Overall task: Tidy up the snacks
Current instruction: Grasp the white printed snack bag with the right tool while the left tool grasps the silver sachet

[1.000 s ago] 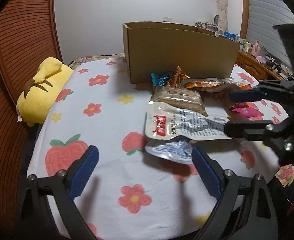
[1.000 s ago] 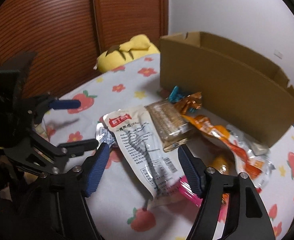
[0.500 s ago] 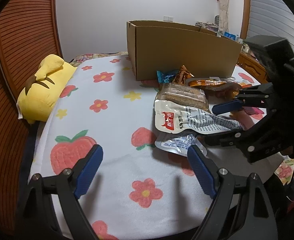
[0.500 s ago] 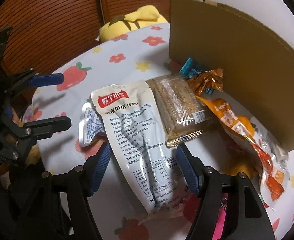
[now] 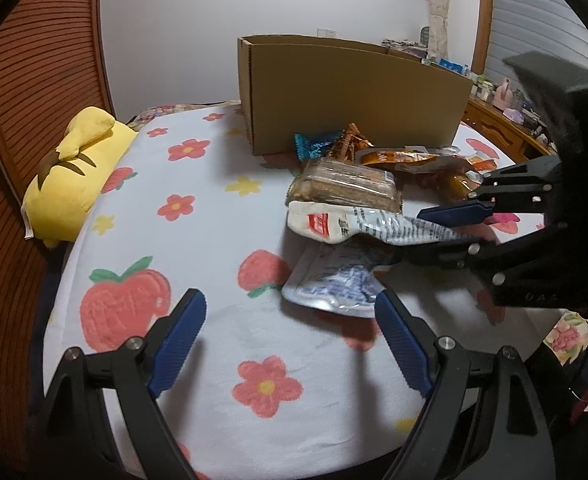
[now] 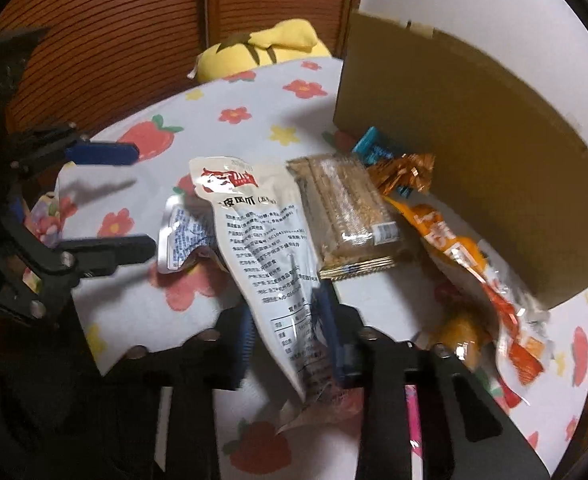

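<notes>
A long white snack packet [image 6: 262, 240] with a red label lies in the pile, and its near end sits between the pads of my right gripper [image 6: 288, 332]. The jaws are closing and both pads press the film, which is creased. In the left wrist view the white packet [image 5: 333, 224] rises off the cloth at the right gripper [image 5: 411, 234]. Under it lies a small silver-blue pouch [image 5: 333, 284]. My left gripper [image 5: 288, 304] stands open over bare cloth, just short of that pouch. An open cardboard box [image 5: 353, 92] stands behind the pile.
A brown cracker pack [image 6: 345, 216], an orange packet [image 6: 453, 248], a teal wrapper [image 6: 369, 148] and a gold candy [image 6: 405, 172] lie in front of the box. A pink packet [image 6: 411, 420] lies under my right gripper. A yellow plush [image 5: 74, 176] rests at the flowered table's left edge.
My right gripper's jaws have come in from wide apart onto the white packet's near end, which is now bunched and raised. The left gripper has hardly moved.
</notes>
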`<control>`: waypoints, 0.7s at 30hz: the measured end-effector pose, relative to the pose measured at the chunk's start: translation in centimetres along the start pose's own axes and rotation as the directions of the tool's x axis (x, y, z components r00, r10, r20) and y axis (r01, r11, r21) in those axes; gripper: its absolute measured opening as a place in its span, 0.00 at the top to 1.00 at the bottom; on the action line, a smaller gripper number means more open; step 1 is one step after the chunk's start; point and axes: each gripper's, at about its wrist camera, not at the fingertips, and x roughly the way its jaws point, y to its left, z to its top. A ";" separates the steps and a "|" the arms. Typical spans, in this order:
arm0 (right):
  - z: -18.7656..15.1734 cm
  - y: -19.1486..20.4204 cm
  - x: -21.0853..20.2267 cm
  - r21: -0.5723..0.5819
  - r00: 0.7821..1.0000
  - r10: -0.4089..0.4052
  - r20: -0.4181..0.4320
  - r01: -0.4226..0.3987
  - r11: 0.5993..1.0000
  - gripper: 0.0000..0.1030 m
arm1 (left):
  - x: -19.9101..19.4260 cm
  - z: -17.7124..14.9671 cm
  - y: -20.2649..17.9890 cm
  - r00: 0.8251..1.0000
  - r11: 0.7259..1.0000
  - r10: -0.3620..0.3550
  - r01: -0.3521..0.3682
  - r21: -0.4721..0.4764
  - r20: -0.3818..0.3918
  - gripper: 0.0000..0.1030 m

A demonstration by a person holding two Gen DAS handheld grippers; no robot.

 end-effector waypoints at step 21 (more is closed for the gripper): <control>-1.0 -1.5 -2.9 0.123 0.992 0.033 0.123 -0.048 0.991 0.89 | 4.2 2.2 -1.6 0.989 0.995 -0.094 0.098 0.028 -0.115 0.16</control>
